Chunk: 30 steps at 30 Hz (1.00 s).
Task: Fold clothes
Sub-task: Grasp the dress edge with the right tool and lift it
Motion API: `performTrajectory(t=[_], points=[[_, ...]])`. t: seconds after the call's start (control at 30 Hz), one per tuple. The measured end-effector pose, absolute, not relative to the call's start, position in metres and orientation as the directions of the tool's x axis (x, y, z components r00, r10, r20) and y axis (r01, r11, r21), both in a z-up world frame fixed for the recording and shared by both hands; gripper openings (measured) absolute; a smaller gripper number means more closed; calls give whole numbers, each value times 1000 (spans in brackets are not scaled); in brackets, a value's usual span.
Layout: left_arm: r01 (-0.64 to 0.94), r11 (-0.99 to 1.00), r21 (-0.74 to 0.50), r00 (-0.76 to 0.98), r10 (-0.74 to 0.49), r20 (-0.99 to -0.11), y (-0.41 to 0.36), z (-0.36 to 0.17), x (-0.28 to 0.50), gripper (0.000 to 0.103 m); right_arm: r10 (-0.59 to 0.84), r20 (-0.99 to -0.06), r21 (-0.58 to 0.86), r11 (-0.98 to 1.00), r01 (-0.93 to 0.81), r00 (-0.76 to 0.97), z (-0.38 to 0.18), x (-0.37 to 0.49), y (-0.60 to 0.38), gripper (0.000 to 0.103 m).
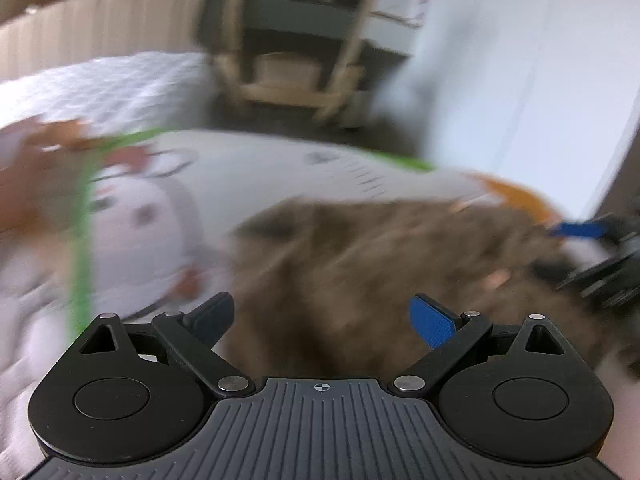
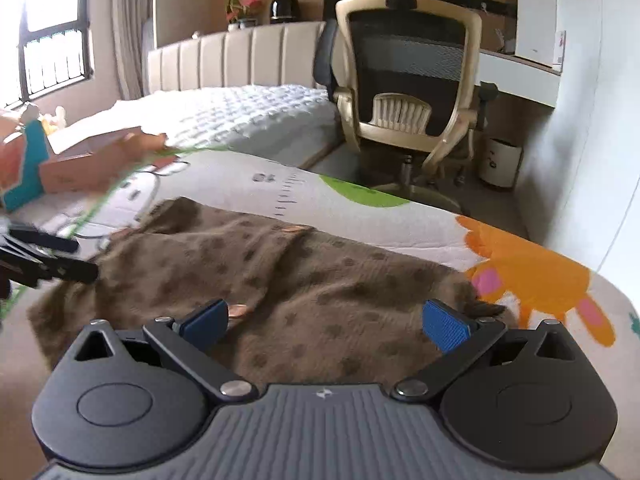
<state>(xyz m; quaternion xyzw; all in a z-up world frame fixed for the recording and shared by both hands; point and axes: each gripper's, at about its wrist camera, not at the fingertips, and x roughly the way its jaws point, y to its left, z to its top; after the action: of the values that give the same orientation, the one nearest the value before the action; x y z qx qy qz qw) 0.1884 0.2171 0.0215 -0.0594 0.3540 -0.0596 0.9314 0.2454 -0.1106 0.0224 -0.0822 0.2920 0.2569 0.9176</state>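
A brown fuzzy garment with darker spots point(image 2: 304, 276) lies spread on a white cartoon-print mat point(image 2: 240, 176). My right gripper point(image 2: 326, 322) hovers open just above its near edge, nothing between the blue pads. In the blurred left wrist view the same brown garment point(image 1: 380, 264) lies ahead, and my left gripper point(image 1: 324, 318) is open over its near left part. The right gripper's blue finger point(image 1: 578, 229) shows at the far right of the left wrist view. The left gripper's dark fingers point(image 2: 60, 268) reach in at the garment's left edge in the right wrist view.
A beige mesh office chair point(image 2: 408, 80) stands beyond the mat, next to a bed with a white quilt point(image 2: 240, 112). A cardboard box point(image 2: 92, 168) and a teal item point(image 2: 28, 168) sit at the mat's far left. A white wall point(image 2: 592, 160) and a small bin point(image 2: 500, 160) are on the right.
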Motion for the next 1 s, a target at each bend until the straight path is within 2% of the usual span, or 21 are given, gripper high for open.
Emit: performTrajectory(t=[0.03, 0.07, 0.13, 0.2, 0.23, 0.27, 0.33, 0.57, 0.63, 0.7, 0.77, 0.8, 0.9, 0.93, 0.97, 1.0], points=[[47, 985, -164, 738, -145, -659, 222, 17, 184, 93, 428, -578, -10, 848, -531, 695, 22, 241, -105, 103], [42, 985, -169, 736, -145, -662, 223, 15, 184, 81, 435, -578, -19, 839, -545, 690, 23, 237, -99, 103], [40, 983, -177, 731, -150, -666, 222, 13, 185, 75, 458, -581, -37, 811, -584, 673, 23, 225, -86, 103], [39, 982, -184, 726, -154, -670, 221, 11, 186, 61, 496, -575, -58, 768, -637, 651, 24, 209, -73, 103], [38, 981, -188, 724, -157, -672, 221, 10, 186, 40, 518, -569, -69, 744, -665, 639, 24, 201, -66, 103], [43, 976, -212, 718, -178, -673, 220, 12, 187, 28, 542, -563, -77, 717, -693, 624, 25, 193, -59, 103], [57, 972, -230, 721, -199, -664, 218, 19, 187, 26, 589, -561, -68, 667, -742, 581, 22, 183, -44, 103], [79, 935, -346, 711, -296, -638, 220, 32, 193, 26, 603, -588, -91, 614, -784, 540, 3, 180, 6, 103], [76, 917, -392, 696, -331, -638, 222, 31, 199, 30, 595, -597, -103, 609, -787, 538, -3, 181, 20, 101], [74, 902, -426, 686, -356, -634, 224, 29, 205, 33, 587, -606, -116, 603, -789, 537, -9, 183, 34, 91], [70, 886, -459, 677, -380, -630, 225, 27, 210, 34, 578, -615, -128, 597, -792, 536, -15, 184, 48, 68], [71, 880, -469, 679, -387, -624, 227, 27, 210, 34, 580, -618, -115, 600, -791, 530, -16, 186, 50, 66], [74, 866, -495, 687, -404, -604, 234, 29, 208, 45, 606, -620, -13, 627, -779, 498, -12, 197, 38, 60], [77, 860, -504, 701, -406, -586, 239, 32, 206, 57, 615, -619, 21, 634, -773, 488, -10, 201, 34, 57], [74, 857, -509, 719, -400, -569, 246, 36, 204, 73, 624, -618, 55, 640, -766, 477, -9, 205, 30, 57], [63, 857, -511, 736, -385, -556, 253, 40, 203, 81, 630, -617, 76, 644, -762, 471, -9, 207, 27, 57]])
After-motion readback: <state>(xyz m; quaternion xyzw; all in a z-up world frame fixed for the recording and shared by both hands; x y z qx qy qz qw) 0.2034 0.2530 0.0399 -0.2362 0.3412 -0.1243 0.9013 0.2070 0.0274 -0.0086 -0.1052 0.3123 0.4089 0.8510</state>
